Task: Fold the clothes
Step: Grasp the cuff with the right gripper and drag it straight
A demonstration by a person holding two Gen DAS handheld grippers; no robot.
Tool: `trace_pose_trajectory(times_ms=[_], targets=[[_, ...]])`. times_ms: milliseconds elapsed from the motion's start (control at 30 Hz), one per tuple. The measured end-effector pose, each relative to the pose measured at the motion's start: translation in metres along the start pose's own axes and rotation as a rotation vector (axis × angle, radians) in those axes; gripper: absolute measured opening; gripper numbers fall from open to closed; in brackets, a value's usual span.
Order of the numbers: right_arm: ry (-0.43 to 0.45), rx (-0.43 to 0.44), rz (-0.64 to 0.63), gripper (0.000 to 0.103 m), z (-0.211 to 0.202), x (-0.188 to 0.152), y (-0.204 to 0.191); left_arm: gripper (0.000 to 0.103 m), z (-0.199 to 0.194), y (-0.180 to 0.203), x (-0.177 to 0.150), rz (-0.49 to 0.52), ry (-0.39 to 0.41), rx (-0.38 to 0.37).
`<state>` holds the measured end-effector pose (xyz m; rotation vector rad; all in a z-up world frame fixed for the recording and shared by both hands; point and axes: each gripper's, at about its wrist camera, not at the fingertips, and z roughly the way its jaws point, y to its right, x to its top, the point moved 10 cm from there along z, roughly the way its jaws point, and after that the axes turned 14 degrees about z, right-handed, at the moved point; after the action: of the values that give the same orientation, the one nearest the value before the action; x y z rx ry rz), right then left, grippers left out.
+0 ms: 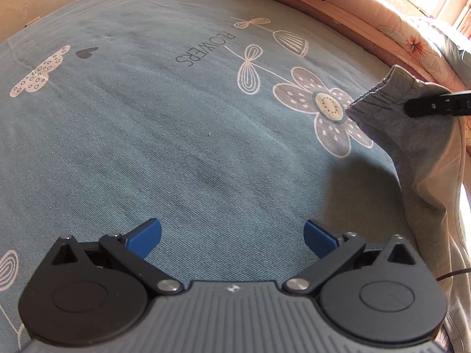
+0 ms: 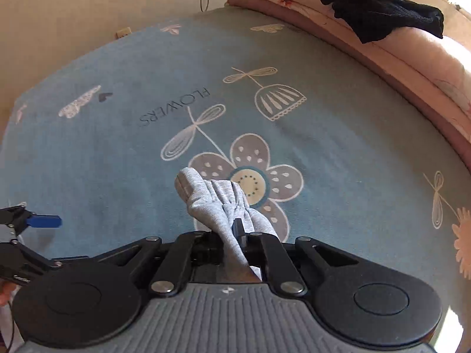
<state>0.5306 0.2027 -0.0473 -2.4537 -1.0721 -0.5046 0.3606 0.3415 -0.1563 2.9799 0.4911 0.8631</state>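
The left gripper is hanging over the bed sheet with its blue pads spread wide and nothing between them. To its right, the right gripper is clamping a bunched fold of the grey garment, its jaws closed tight on the cloth near the gathered elastic edge. The garment is hanging lifted at that end, above the printed flower, while the rest is draping down toward the bed's near right side in the left wrist view.

The knit is looking soft, light and floppy, so it is likely to sag and twist from a single hold; a second pinch further along the elastic edge should spread it flat. It is not fragile, and the ribbing is giving good purchase.

Counted: two grippers, one grey garment, one black cloth lying on the pink quilt at the far right.
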Motion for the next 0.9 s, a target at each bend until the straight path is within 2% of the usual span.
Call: trace_pose_trajectory(times_ms=[67,133,333,467,567,633,733,800,867,900], targets=[[-0.012,0.101,0.016,0.008,-0.017,-0.001,-0.014,0.102,-0.002,0.005,0.0,0.01,0.004,-0.014],[-0.021,0.166,0.018,0.008,-0.023,-0.002,-0.023,0.102,-0.004,0.009,0.0,0.021,0.013,-0.023],[-0.007,0.097,-0.068,0.008,0.004,0.017,0.0,0.102,-0.008,0.015,-0.002,0.03,0.012,-0.032],[0.006,-0.021,-0.118,0.008,0.033,0.038,0.033,0.102,-0.011,0.016,-0.003,0.038,0.016,-0.038],[0.028,-0.204,-0.162,0.012,0.047,0.05,0.064,0.102,-0.011,0.016,-0.006,0.036,0.01,-0.041],[0.042,-0.279,-0.132,0.014,0.048,0.053,0.078,0.102,-0.01,0.016,-0.007,0.033,0.005,-0.04],[0.077,-0.365,-0.074,0.021,0.044,0.056,0.093,0.102,-0.008,0.016,-0.008,0.027,0.002,-0.04],[0.133,-0.408,-0.058,0.035,0.033,0.056,0.092,0.102,-0.007,0.017,-0.007,0.029,0.001,-0.042],[0.21,-0.434,-0.034,0.044,0.021,0.059,0.088,0.102,-0.005,0.018,-0.007,0.036,0.0,-0.042],[0.242,-0.442,-0.014,0.045,0.014,0.06,0.085,0.102,-0.004,0.018,-0.007,0.038,-0.001,-0.04]])
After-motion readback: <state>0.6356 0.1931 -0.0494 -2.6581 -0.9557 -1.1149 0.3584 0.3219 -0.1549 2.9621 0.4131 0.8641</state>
